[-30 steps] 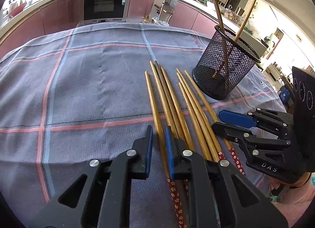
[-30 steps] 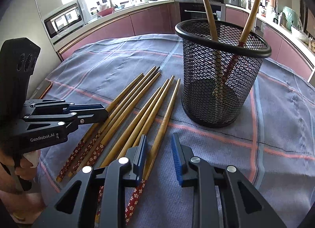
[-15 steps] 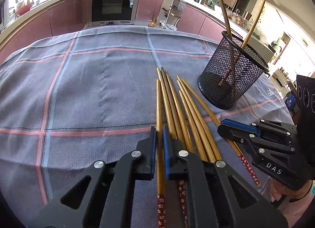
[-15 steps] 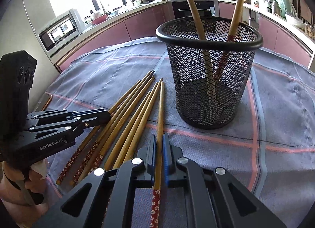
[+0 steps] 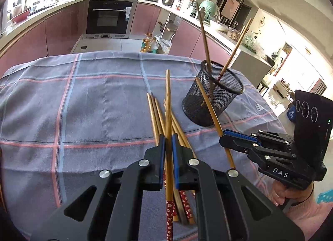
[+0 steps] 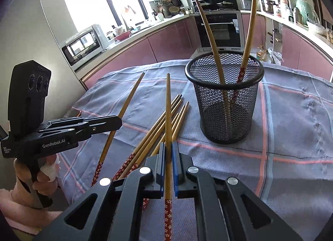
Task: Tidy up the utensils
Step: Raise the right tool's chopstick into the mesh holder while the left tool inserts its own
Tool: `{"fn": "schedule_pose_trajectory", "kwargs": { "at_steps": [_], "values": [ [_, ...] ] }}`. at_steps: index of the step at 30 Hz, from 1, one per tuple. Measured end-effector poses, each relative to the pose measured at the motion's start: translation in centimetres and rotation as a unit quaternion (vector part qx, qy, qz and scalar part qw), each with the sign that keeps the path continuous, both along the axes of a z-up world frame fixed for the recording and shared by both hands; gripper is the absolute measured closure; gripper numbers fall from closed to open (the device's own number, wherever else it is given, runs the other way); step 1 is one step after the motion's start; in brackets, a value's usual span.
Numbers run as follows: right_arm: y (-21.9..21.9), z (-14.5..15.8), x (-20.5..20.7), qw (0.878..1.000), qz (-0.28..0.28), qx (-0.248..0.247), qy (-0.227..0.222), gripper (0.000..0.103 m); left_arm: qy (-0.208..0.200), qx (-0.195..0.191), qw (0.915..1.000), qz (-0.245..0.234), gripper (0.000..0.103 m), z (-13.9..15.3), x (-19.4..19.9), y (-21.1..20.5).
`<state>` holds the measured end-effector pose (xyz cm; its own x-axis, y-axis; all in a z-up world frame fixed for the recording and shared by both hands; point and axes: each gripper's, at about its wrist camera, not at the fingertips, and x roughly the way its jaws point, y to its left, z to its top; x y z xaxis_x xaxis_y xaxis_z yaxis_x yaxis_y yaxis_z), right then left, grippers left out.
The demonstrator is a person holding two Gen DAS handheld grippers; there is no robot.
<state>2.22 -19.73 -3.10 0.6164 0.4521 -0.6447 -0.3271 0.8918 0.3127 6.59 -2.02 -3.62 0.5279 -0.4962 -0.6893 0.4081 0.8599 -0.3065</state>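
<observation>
Transfer step of utensil sorting: each gripper clamps one bamboo chopstick, raised off the checked tablecloth (image 5: 87,103). Left gripper (image 5: 168,139) pinches its chopstick (image 5: 168,103) at mid-length; right gripper (image 6: 168,147) likewise grips a chopstick (image 6: 168,107). The black mesh holder (image 6: 225,114) stands just beyond, two chopsticks already inside. Loose chopsticks (image 6: 154,134) lie beside it. Probable next move – tilt each stick upright over the rim, then release. Patterned handle ends run out of frame – the pile's count is unclear

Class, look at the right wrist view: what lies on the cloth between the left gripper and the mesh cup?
Loose chopsticks lie there between the left gripper and mesh cup, on the cloth.
</observation>
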Motion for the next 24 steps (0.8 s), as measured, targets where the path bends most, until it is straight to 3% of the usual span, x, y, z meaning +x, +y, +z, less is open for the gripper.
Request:
{"fn": "schedule_pose_trajectory", "kwargs": {
  "at_steps": [11,24],
  "values": [
    [-2.5,4.0,-1.7,0.997,-0.008,0.044,-0.059,0.097,-0.046,-0.082,0.9947,-0.043,0.096,6.4,-2.3,0.5],
    [-5.6,9.5,-0.3,0.989,-0.028,0.045,-0.140,0.097,-0.106,-0.121,0.9861,-0.042,0.096,12.6,-0.1,-1.8]
  ]
}}
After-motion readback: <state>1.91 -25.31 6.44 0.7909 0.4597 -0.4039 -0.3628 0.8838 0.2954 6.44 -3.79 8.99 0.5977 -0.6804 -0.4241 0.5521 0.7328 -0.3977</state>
